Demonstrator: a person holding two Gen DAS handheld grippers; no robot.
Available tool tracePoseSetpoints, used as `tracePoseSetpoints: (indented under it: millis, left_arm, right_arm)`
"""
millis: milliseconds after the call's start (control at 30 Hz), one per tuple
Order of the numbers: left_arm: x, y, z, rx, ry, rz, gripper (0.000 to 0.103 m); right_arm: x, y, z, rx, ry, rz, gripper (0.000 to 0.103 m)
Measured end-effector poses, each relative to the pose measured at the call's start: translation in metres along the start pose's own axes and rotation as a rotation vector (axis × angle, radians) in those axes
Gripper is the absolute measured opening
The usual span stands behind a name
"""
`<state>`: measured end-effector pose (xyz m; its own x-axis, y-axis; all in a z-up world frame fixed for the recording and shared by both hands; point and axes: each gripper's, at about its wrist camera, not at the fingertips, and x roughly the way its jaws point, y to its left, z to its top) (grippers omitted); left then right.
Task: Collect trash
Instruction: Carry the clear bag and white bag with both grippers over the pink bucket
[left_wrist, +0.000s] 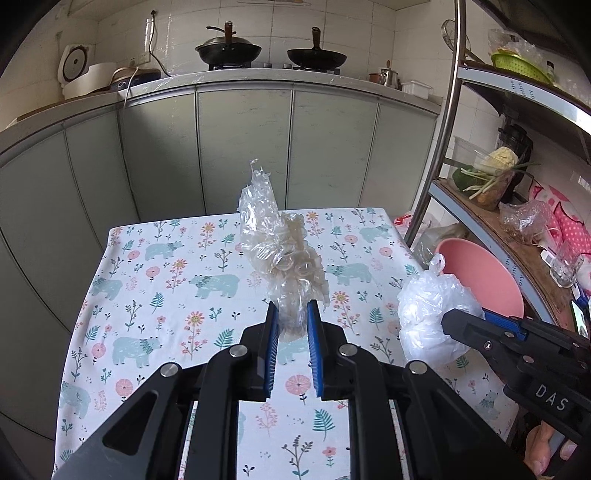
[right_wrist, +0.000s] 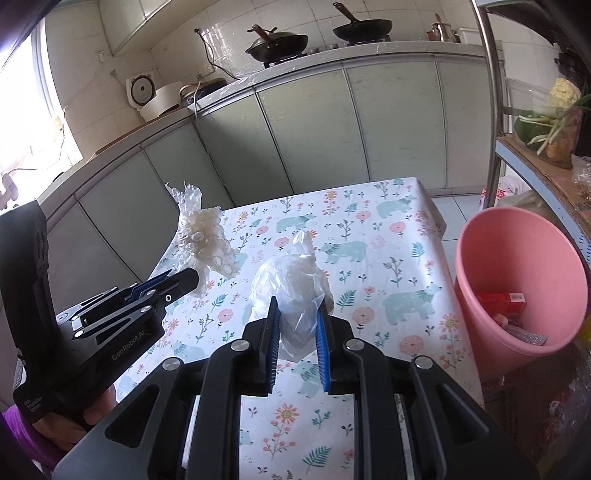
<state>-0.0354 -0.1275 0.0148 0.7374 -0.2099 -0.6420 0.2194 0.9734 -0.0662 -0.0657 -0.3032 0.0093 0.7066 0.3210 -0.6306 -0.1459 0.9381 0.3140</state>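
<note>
My left gripper (left_wrist: 291, 314) is shut on a crumpled clear yellowish plastic wrapper (left_wrist: 280, 251) and holds it above the floral table (left_wrist: 166, 314). The wrapper also shows in the right wrist view (right_wrist: 207, 240), with the left gripper (right_wrist: 192, 280) at its base. My right gripper (right_wrist: 297, 306) is shut on a white crumpled plastic bag (right_wrist: 295, 284), held above the table (right_wrist: 388, 258). In the left wrist view the bag (left_wrist: 432, 310) sits at the right gripper's tip (left_wrist: 458, 325). A pink bin (right_wrist: 517, 280) stands right of the table, with red packaging inside.
The pink bin's rim (left_wrist: 476, 273) shows beside a metal shelf rack (left_wrist: 498, 206) holding vegetables, bags and a glass. Green cabinets (left_wrist: 240, 147) and a counter with two woks (left_wrist: 229, 50) lie behind the table. A rice cooker (right_wrist: 147, 92) sits on the counter.
</note>
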Motion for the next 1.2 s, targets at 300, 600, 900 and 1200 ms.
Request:
tracePoseSetpoints:
  millis: [300, 600, 900, 1200]
  left_arm:
    - [0.004, -0.015, 0.001, 0.029, 0.005, -0.014, 0.014]
    - [0.011, -0.030, 0.007, 0.059, 0.006, -0.034, 0.014]
    - [0.020, -0.053, 0.016, 0.092, 0.003, -0.063, 0.014]
    - [0.029, -0.074, 0.024, 0.122, 0.002, -0.090, 0.014]
  right_arm:
    - [-0.007, -0.012, -0.002, 0.017, -0.013, -0.033, 0.018]
    - [-0.013, -0.028, -0.003, 0.035, -0.027, -0.068, 0.018]
    - [-0.023, -0.052, -0.002, 0.072, -0.056, -0.115, 0.018]
    - [-0.031, -0.073, 0.000, 0.106, -0.076, -0.155, 0.018]
